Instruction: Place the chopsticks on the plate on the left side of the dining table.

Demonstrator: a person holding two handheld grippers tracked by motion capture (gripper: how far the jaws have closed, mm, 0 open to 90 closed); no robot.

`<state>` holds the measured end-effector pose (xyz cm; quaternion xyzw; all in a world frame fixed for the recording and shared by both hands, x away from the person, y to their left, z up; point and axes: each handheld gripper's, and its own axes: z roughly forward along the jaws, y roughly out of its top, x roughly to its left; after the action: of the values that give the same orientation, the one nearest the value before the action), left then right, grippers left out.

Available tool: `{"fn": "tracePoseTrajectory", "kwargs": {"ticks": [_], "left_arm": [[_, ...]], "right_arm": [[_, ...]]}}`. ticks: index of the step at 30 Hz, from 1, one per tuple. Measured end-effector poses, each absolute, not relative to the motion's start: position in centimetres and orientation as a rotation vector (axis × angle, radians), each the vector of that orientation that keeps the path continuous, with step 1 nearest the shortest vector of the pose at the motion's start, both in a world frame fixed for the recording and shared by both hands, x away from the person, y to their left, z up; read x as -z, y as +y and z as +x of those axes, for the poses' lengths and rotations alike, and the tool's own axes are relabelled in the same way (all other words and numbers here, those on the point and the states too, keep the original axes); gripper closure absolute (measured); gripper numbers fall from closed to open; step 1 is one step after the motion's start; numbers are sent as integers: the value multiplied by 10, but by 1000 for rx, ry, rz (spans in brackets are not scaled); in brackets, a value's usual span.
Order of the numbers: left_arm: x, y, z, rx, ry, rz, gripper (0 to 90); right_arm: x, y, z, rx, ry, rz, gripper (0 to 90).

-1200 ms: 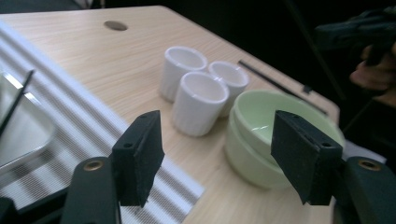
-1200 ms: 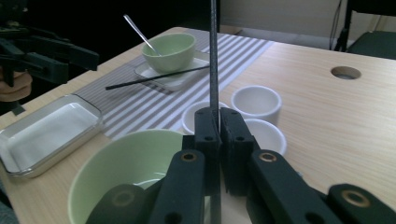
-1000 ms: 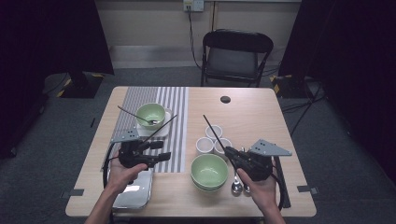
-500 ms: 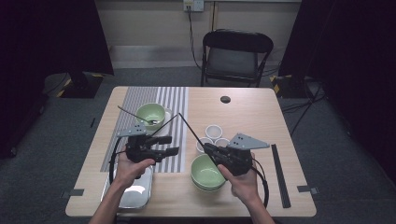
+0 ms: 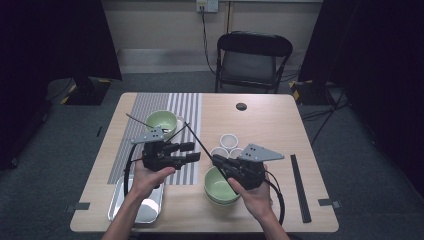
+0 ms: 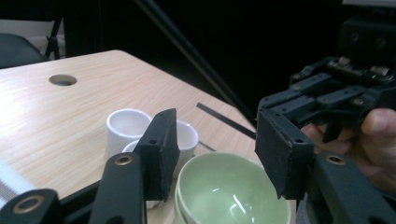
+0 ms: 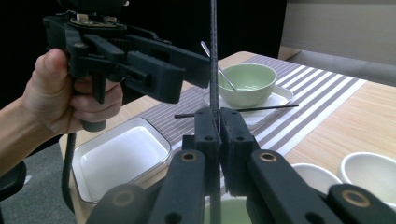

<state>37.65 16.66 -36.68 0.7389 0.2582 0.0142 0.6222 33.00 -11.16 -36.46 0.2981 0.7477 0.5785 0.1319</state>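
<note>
My right gripper [image 5: 216,160] hovers over the near green bowl [image 5: 220,187], shut on a black chopstick [image 5: 199,140] that slants up and to the left. In the right gripper view the chopstick [image 7: 214,56] rises straight from between the closed pads of my right gripper [image 7: 218,116]. My left gripper [image 5: 193,151] points right towards it, just left of the stick. Its jaws have just been closing. In the left gripper view my left gripper [image 6: 215,140] is open with nothing between the pads; the bowl [image 6: 229,191] lies below and the chopstick [image 6: 196,60] runs behind.
A second green bowl [image 5: 162,121] with a spoon sits on a white plate on the striped mat, another chopstick [image 7: 243,110] across that plate. Three white cups [image 5: 228,141] stand mid-table. A metal tray [image 5: 137,207] is at the front left, a black stick [image 5: 300,187] at the right edge.
My right gripper has carried the chopstick leftward over the near bowl. My left gripper has moved right and up towards it, and its jaws are narrower.
</note>
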Motion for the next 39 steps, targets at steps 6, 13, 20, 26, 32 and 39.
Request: {"fn": "tracePoseTrajectory", "kwargs": {"ticks": [6, 13, 20, 26, 32, 39], "left_arm": [[360, 161, 378, -10, 561, 1659, 566], [347, 151, 383, 9, 543, 1594, 633], [341, 137, 384, 10, 513, 1613, 692], [336, 133, 383, 2, 483, 1630, 806], [329, 128, 380, 6, 439, 1649, 861], [320, 133, 380, -21, 417, 1656, 862]], "right_arm": [[364, -110, 330, -1696, 2167, 866, 868], [359, -114, 327, -1747, 2109, 881, 868], [358, -117, 327, -1763, 2091, 880, 868], [358, -117, 326, -1770, 2080, 885, 868], [357, -113, 324, -1753, 2057, 864, 866], [362, -115, 327, -1764, 2122, 860, 703]]}}
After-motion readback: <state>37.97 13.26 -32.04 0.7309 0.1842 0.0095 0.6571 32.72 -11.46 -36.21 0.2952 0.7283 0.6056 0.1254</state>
